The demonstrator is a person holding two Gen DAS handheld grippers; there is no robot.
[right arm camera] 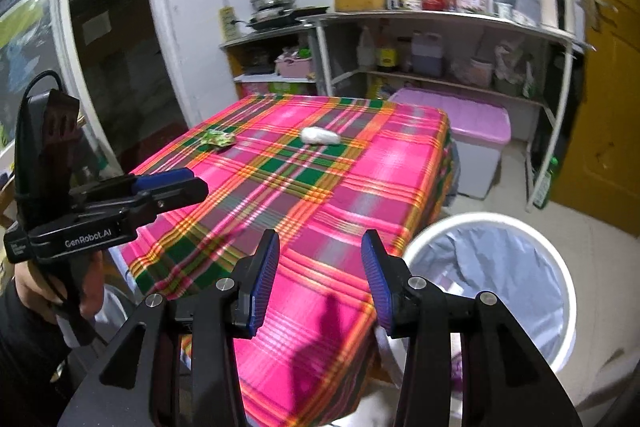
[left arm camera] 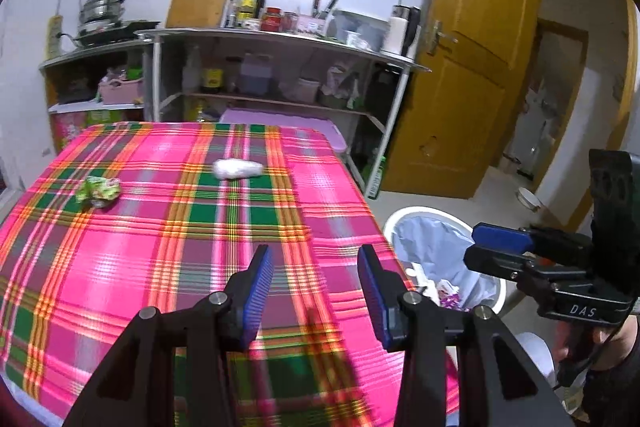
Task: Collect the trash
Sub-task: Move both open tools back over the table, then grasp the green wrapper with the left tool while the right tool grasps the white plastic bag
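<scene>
Both tools, left tool and right tool, gape empty at the surface's near edge; the wad lies crosswise far ahead, wrapper left, nearer the left tool.

Both views are brightly and evenly lit from overhead, colours saturated. Glare washes pale streaks across the plaid tablecloth, strongest toward 12 o'clock. Soft dark shadows fall on the cloth at 6 o'clock in each view. Motion blur smears the cloth's stripes and the shelf unit. Fisheye distortion bends straight lines toward the rim, and black vignetting cuts the corners at 2 and 10 o'clock.
</scene>
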